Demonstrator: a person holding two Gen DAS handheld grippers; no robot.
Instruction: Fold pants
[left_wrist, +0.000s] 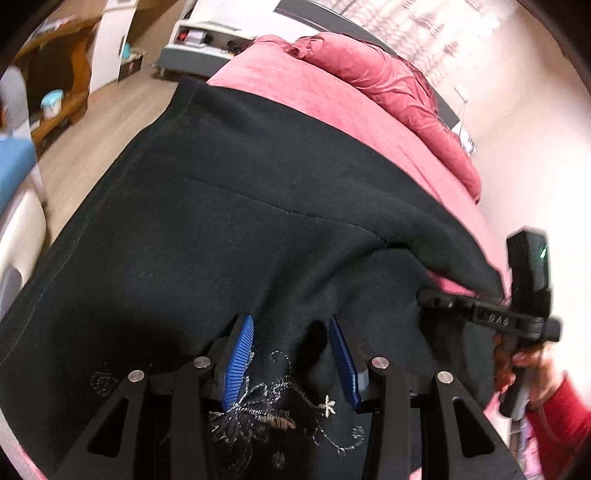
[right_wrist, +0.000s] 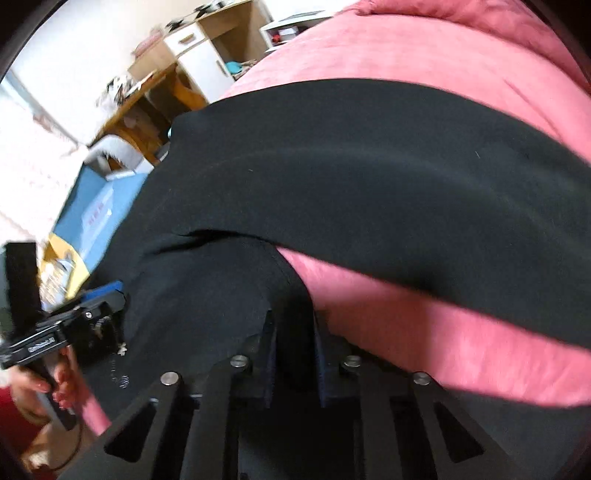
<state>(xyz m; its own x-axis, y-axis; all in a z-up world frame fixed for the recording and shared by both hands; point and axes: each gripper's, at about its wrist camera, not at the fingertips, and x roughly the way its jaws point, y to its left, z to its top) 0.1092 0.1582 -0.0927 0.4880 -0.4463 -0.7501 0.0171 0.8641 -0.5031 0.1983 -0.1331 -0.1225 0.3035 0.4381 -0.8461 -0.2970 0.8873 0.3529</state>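
The black fleece pants with silver embroidery (left_wrist: 258, 206) lie across the pink velvety bedspread (left_wrist: 295, 85), filling the middle and lower part of both views, with one leg sweeping to the upper right over the pink cover. The left gripper (left_wrist: 291, 354), at bottom centre of its own view, has its blue ribbed fingers (left_wrist: 240, 354) on either side of a bunched ridge of embroidered cloth, apparently pinching it. The right gripper (right_wrist: 293, 354), at bottom centre of its view, appears to clamp a dark fold of the same pants, though blur and shadow leave this unsure. Each tool also shows at the edge of the other's view. Risks, as I judge them: the thick fleece could slide out of either pinch if pulled unevenly, or only the top layer may be caught, leaving the fold crooked
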